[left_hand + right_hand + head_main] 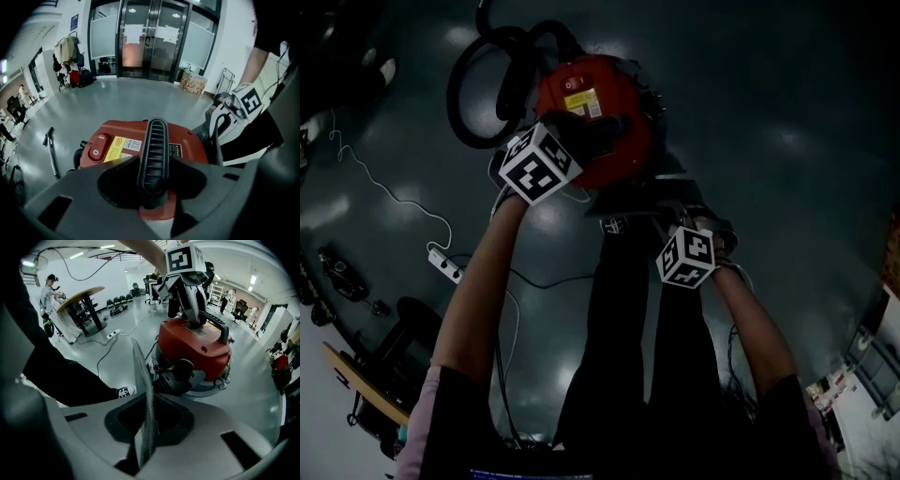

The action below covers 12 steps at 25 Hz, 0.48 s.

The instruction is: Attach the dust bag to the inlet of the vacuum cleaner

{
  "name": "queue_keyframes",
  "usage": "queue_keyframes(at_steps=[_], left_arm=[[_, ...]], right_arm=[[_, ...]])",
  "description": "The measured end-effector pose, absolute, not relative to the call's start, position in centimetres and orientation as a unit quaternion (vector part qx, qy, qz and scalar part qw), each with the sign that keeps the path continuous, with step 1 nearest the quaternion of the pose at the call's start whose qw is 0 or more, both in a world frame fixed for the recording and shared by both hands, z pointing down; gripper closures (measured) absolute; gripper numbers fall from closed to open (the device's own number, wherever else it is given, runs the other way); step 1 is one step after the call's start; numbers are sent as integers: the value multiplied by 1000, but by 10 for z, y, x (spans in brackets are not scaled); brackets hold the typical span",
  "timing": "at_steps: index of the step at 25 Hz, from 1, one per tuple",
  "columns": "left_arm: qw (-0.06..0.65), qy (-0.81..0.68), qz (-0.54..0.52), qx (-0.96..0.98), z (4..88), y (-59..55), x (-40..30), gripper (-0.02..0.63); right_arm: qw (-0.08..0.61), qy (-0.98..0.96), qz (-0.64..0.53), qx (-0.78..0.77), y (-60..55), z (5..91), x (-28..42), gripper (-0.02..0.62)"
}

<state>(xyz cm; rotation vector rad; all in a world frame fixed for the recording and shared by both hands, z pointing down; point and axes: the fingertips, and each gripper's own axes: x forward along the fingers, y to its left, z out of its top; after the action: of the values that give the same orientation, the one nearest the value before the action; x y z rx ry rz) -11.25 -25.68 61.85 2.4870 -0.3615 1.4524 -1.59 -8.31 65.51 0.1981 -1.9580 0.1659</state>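
On the grey floor point(769, 141), the head view shows 1 red vacuum cleaner point(595, 112) straight ahead of the person, with its black hose point(473, 89) looped at its left side. The left gripper point(586, 127) is down on top of the red body. The right gripper point(698, 225) hangs lower in the picture, clear of the body and above the person's dark trouser legs. A white power strip point(445, 265) lies well apart at the left. The light is too poor in this view to read either set of jaws. Left gripper view: the 2 jaws are clamped on the black ribbed handle point(152, 140) along the top of the vacuum cleaner, 1 jaw against each side of it. A red switch point(99, 145) and a yellow label point(117, 149) sit on the lid to the left of the handle. Glass doors point(150, 37) close off the far end of the room. Right gripper view: the jaws are clenched on the dust bag point(143, 394), a thin grey sheet seen edge-on that stands upright out of the jaws. The bag is off the vacuum cleaner, which stands just beyond it. A black round fitting point(180, 373) low on the near side of the machine is close to the upper edge of the bag, with no contact visible. Whether this fitting is the inlet cannot be told. A dark shoe point(125, 391) rests on the floor at the left of the bag, and a round table point(82, 298) stands further back.
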Motion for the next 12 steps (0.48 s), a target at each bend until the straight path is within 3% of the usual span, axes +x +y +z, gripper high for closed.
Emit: queue_keyframes(at_steps=[6, 12], left_arm=[[117, -133, 481, 858, 618, -258, -113, 437], [119, -133, 477, 861, 617, -258, -110, 437]], right_arm=[[539, -839, 27, 64, -82, 660, -14, 554], [538, -838, 54, 78, -81, 660, -10, 552]])
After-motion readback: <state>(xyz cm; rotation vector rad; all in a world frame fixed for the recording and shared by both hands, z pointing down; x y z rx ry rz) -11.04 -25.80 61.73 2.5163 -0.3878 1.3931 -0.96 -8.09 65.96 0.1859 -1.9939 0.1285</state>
